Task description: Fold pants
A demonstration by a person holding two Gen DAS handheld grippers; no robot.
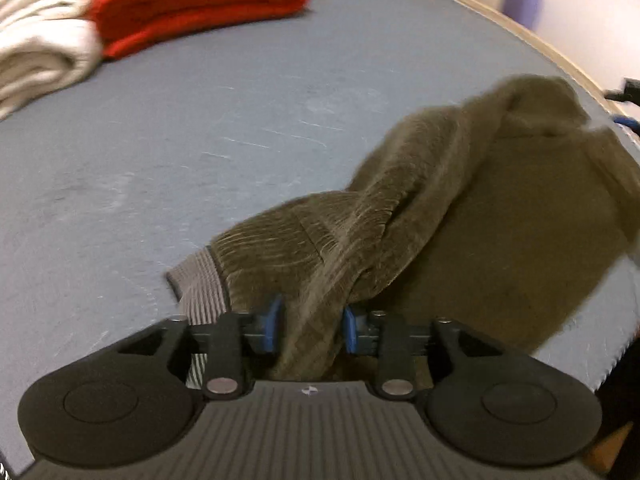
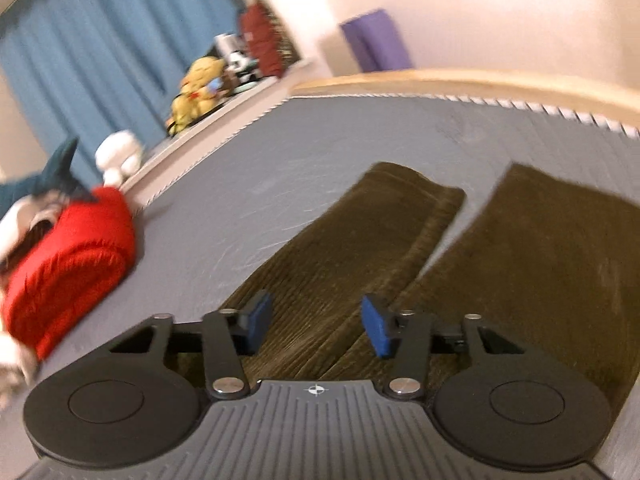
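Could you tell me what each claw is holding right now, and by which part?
The left claw grips the olive pants by a bunched fold near the waistband. The right claw holds nothing, open above one pant leg.

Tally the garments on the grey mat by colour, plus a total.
Olive: 1, the corduroy pants, a bunch of them between the left gripper's pads.
Red: 1, the folded red garment.
Cream: 1, the folded cream pile, possibly more than one piece.
Total: 3
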